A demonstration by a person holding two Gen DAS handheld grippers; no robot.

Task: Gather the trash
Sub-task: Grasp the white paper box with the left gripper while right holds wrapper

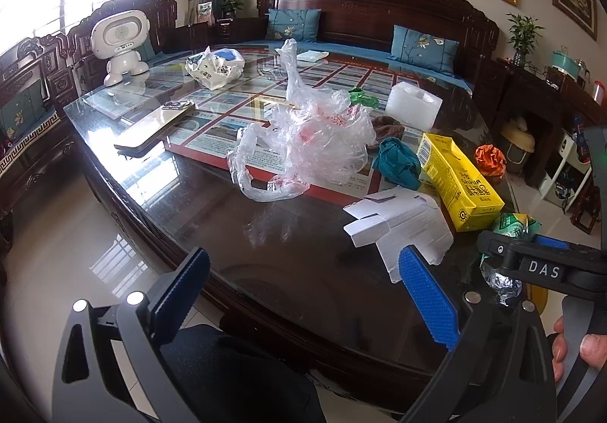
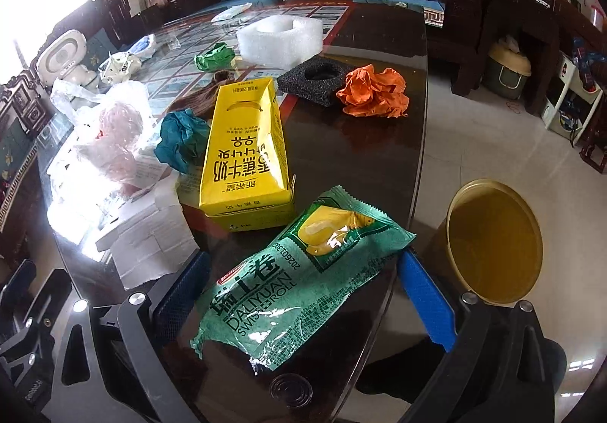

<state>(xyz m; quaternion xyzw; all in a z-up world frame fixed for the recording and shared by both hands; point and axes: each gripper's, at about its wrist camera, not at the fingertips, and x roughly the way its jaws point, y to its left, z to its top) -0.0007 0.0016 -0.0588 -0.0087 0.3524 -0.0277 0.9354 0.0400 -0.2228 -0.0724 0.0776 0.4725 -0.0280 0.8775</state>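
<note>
A living room with carved dark furniture holds a glass-topped counter [image 2: 379, 142] strewn with rubbish. The green snack wrapper [image 2: 303, 282] lies at the counter's edge, straight between the right tongs' [image 2: 303, 294] blue pads, which stand wide and not yet pressing it. Just right of those tongs, off the counter, waits the yellow bin [image 2: 493, 241]. The slick, puffy wrapper could squirt out or slide off the edge as the pads close. Left tongs [image 1: 303, 301] hang wide open, empty, near the white carton [image 1: 398, 225].
</note>
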